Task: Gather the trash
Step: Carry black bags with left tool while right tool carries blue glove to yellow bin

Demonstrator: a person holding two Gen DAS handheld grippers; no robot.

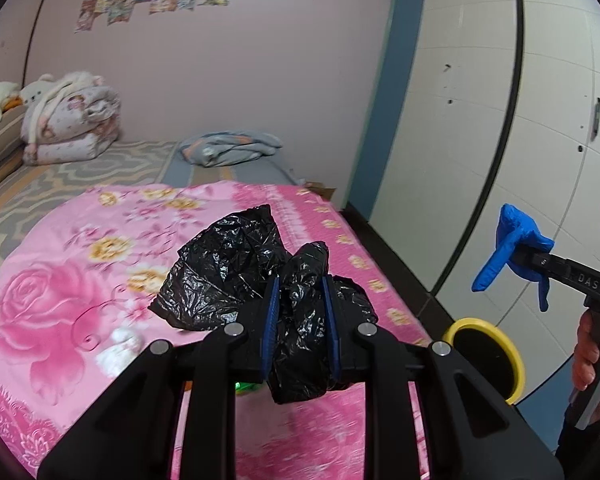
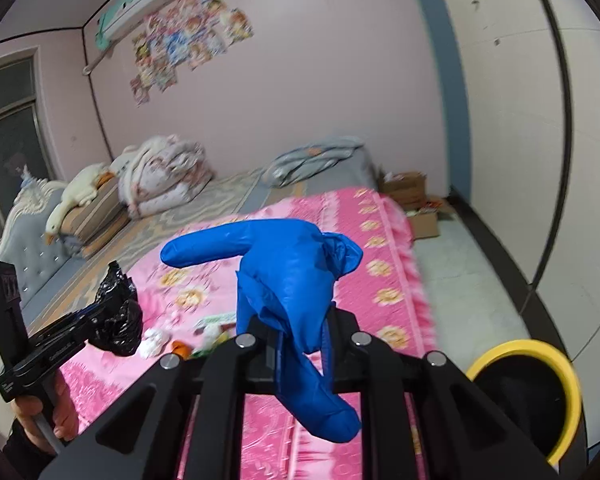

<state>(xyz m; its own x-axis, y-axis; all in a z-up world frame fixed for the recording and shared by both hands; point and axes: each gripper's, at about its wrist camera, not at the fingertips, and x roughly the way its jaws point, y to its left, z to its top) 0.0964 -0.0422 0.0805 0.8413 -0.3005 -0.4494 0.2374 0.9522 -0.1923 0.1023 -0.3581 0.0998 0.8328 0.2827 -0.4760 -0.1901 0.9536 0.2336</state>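
My left gripper (image 1: 299,304) is shut on a crumpled black plastic bag (image 1: 236,268) and holds it above the pink floral blanket (image 1: 60,280). It also shows at the left of the right wrist view (image 2: 112,316). My right gripper (image 2: 302,332) is shut on a blue rubber glove (image 2: 288,268), held above the bed's right side; the glove also shows in the left wrist view (image 1: 516,248). A bin with a yellow rim (image 2: 528,392) and a black liner stands on the floor right of the bed. White tissue (image 2: 152,342) and small scraps (image 2: 216,328) lie on the blanket.
Folded quilts (image 2: 164,176), a grey-blue blanket (image 2: 316,160) and a plush goose (image 2: 76,200) lie at the far end of the bed. Cardboard boxes (image 2: 412,192) sit on the floor by the far wall. A white wardrobe (image 1: 500,120) lines the right side.
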